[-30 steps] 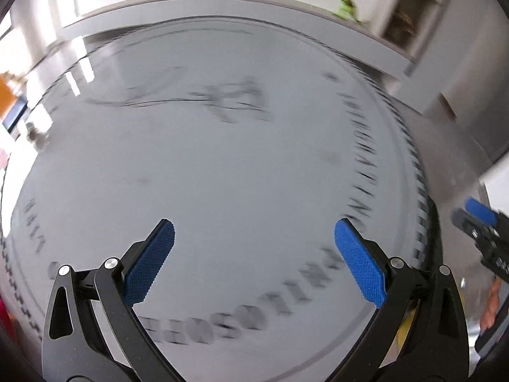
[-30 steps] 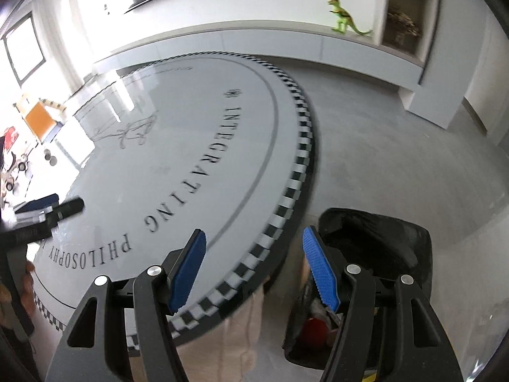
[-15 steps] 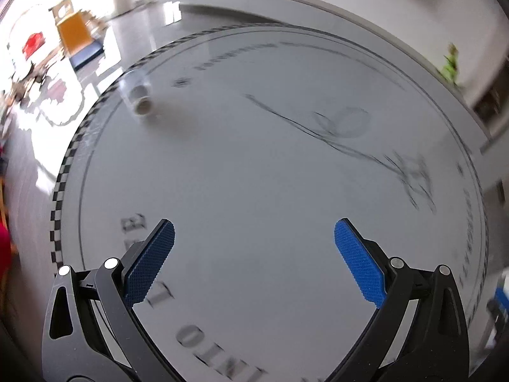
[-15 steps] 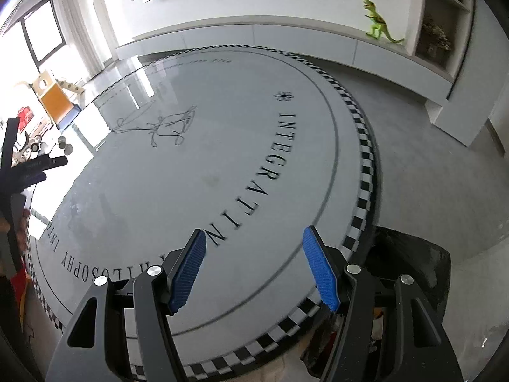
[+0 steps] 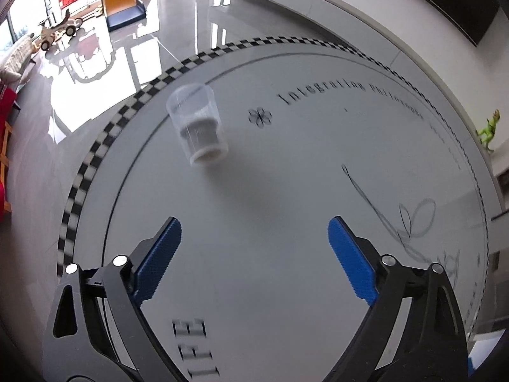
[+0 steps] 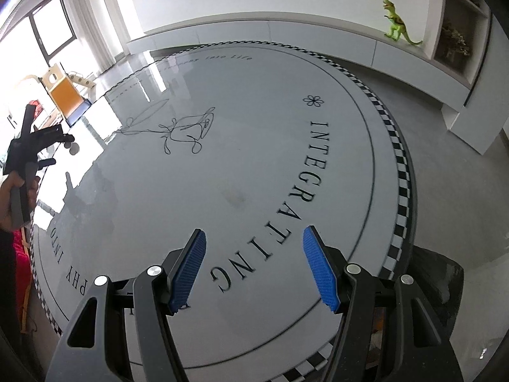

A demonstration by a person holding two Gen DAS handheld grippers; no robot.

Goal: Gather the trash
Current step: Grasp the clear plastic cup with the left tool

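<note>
On the round printed surface [image 5: 286,207] a clear cup [image 5: 198,125] stands at eleven o'clock; our left tool [image 5: 254,254], wide and empty (jaws just narrowing), must reach it

Bright window glare on the glossy floor [image 5: 95,73]; fisheye-bent edges, slight blur.

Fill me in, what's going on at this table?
A person is clearing trash off a round printed table with a handheld claw in each hand. The left claw is open with nothing between its pads; its jaws have just been closing a little as it lines up on a clear plastic cup standing near the checkered rim. The right claw hangs open and empty, with a black bin just beyond the table's edge.
</note>
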